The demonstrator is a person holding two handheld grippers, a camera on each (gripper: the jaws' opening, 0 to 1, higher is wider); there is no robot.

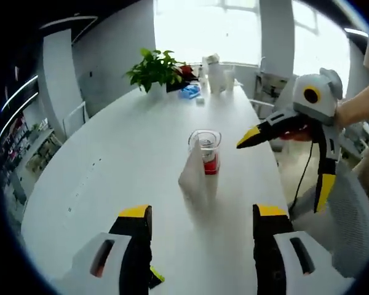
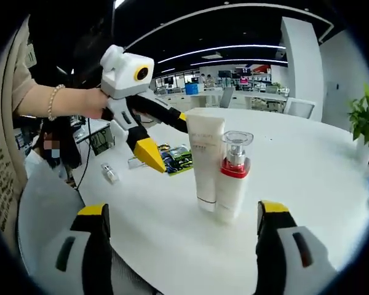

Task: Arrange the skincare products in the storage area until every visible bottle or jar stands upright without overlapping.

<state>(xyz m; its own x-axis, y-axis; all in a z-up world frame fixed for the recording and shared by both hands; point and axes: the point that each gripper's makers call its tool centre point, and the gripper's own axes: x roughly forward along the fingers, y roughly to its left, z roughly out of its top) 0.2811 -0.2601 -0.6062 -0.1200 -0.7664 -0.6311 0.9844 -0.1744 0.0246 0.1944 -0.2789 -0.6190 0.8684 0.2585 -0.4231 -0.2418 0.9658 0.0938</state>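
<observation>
A white tube [image 1: 194,173] stands upright on the white table [image 1: 123,160], touching a pump bottle [image 1: 208,150] with a clear cap and a red band. My left gripper [image 1: 203,212] is open, its jaws just short of the pair. My right gripper [image 1: 286,166] comes in from the right, open, one yellow tip near the bottle. In the right gripper view the tube [image 2: 205,160] and the bottle [image 2: 234,178] stand side by side ahead of my open right gripper [image 2: 184,210]. The left gripper [image 2: 166,138] hangs open beyond them. A small vial [image 2: 109,173] lies on its side at the left.
A potted plant [image 1: 154,67], a blue item [image 1: 189,91] and white containers [image 1: 215,74] sit at the table's far end. Flat packets [image 2: 178,158] lie behind the tube. A grey chair [image 1: 350,227] stands at the table's edge. A person's arm [image 2: 55,101] holds the left gripper.
</observation>
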